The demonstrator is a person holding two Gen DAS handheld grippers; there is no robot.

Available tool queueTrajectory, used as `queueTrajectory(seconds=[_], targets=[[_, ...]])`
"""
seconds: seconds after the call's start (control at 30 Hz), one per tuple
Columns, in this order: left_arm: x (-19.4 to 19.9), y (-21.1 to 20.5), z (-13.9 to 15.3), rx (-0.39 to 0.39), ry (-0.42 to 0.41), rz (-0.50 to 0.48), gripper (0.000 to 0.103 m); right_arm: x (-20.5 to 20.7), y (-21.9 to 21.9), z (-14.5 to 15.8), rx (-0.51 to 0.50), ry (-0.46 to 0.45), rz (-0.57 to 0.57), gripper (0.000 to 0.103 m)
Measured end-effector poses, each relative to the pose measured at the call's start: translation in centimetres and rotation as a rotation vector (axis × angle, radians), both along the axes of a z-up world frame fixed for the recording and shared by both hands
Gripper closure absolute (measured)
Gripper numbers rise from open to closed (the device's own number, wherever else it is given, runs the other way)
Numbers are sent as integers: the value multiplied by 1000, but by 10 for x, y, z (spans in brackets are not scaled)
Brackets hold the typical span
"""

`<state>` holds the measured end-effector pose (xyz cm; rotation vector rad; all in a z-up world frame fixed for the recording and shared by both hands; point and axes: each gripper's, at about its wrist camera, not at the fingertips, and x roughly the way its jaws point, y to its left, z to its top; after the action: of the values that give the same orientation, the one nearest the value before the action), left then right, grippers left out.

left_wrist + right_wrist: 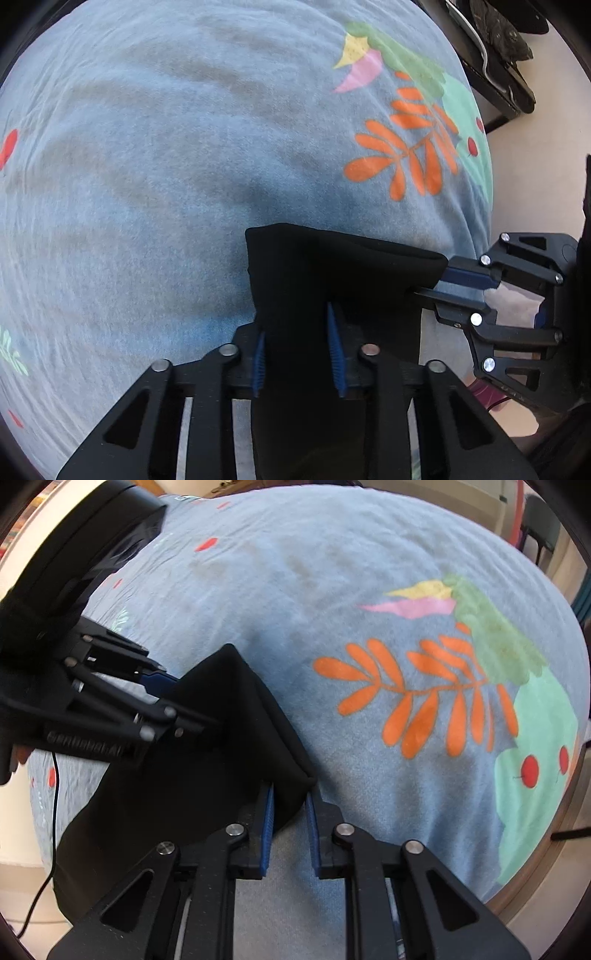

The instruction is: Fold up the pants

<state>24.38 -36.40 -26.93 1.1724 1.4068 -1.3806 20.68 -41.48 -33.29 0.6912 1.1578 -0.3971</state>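
Observation:
The black pants (pixel 332 280) hang between both grippers above a light blue bedspread (pixel 147 166). My left gripper (pixel 299 350) is shut on one corner of the pants' edge; cloth fills the gap between its blue pads (pixel 334 350). My right gripper (pixel 290 812) is shut on the other corner of the pants (pixel 207 760). In the left wrist view the right gripper (pixel 439 284) comes in from the right. In the right wrist view the left gripper (pixel 177 701) comes in from the left. The rest of the pants droops below, out of view.
The bedspread (pixel 295 590) carries an orange leaf print (pixel 424 701) and green patches. A dark shelf with clutter (pixel 495 55) stands beyond the bed's right edge. A black cable (pixel 51 830) hangs at the bed's left side, above the pale floor.

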Motion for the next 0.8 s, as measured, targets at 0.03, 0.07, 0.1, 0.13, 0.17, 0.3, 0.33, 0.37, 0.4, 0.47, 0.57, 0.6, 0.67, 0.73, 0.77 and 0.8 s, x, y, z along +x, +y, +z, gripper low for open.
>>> queueTrajectory(seconds=[0.03,0.07,0.1,0.13,0.17,0.3,0.33,0.37,0.4,0.47,0.57,0.6,0.67,0.73,0.77,0.8], targets=[[-2,1,1,-8,-7,-3,84,0,1,3,-7,-4,4,103],[-3,1,3,-16,-15,-5,85,0,2,5,-12,-9,5,103],[-9,-1,5,-21,-19,-6,87,0,3,9,-18,-15,8,103],[-10,0,10,-27,-23,-9,88,0,4,11,-24,-20,12,103],[-12,3,17,-33,-25,-10,88,-1,4,14,-29,-24,14,103],[-17,5,25,-59,-35,-15,89,-10,8,27,-51,-44,24,103],[-18,9,29,-66,-35,-10,89,-10,9,30,-59,-48,29,103],[-23,21,35,-74,-33,-3,89,-11,11,33,-68,-51,34,103],[-27,22,36,-82,-32,1,89,-12,13,37,-78,-55,42,103],[-27,26,43,-97,-31,7,89,-12,18,44,-100,-62,62,103],[-30,33,56,-122,-31,11,89,-18,28,57,-129,-77,89,103],[-33,35,60,-132,-31,18,89,-20,31,62,-140,-81,99,103],[-36,41,67,-150,-28,33,89,-24,36,70,-156,-88,119,103],[-37,47,74,-166,-29,39,89,-26,42,78,-168,-95,136,103],[-39,50,78,-176,-29,44,89,-27,46,83,-179,-100,152,103],[-39,54,83,-185,-29,49,89,-27,50,89,-192,-103,169,103]])
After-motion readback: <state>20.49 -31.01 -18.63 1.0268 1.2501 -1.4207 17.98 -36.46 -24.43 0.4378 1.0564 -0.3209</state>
